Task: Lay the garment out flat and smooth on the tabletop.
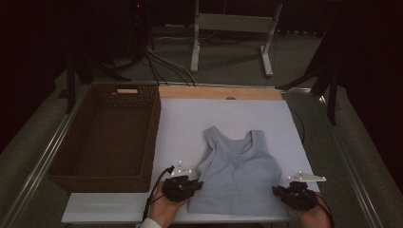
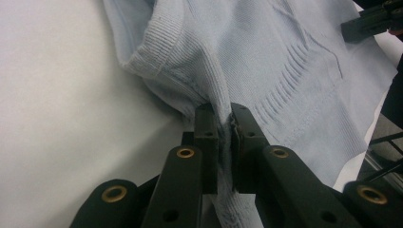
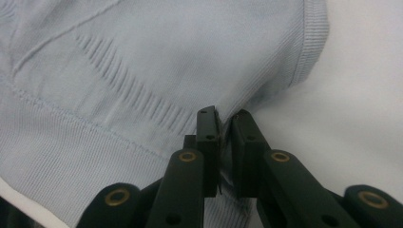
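A white flat desk [image 1: 180,123] carries a large dark brown woven wicker basket [image 1: 107,137] along its left edge, well apart from the garment. A pale blue ribbed knit tank top [image 1: 237,171] lies flat near the desk's front edge, straps pointing away. The left gripper [image 1: 192,184] pinches the top's left side edge; the right gripper [image 1: 280,191] is clamped on its right side edge, fabric between the pads.

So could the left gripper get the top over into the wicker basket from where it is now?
Probably yes: the left gripper is shut on the top's side edge, and the basket sits open just beside it. But the right gripper pinches the opposite edge.
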The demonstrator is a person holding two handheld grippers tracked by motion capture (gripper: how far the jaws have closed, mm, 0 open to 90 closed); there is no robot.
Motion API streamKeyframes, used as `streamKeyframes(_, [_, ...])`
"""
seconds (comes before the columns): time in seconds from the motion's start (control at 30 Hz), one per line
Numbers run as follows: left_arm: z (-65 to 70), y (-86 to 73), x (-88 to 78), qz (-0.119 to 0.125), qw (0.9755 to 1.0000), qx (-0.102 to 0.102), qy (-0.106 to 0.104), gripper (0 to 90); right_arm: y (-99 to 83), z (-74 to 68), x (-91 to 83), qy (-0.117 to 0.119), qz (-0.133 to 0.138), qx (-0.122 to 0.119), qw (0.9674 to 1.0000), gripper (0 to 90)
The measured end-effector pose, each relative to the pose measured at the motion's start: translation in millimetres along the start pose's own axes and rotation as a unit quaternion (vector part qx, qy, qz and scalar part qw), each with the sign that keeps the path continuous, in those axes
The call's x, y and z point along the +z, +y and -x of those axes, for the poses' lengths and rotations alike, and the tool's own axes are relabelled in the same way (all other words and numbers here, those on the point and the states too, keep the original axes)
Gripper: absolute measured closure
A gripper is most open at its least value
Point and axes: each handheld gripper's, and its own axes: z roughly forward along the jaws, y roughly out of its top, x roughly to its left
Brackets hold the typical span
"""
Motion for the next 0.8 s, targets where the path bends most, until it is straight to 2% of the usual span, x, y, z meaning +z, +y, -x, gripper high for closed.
streamKeyframes(0.4, [2.5,-6.0,-12.4,0.002,1.0000,0.004,0.009,84.0,0.7,-10.8,-1.4,0.009,0.006,-0.015,0.9998,84.0])
streamKeyframes(0.8, [7.7,-13.3,-22.9,0.004,1.0000,-0.003,0.006,83.8,-1.5,-18.1,-5.0,0.020,0.006,-0.025,0.9995,84.1])
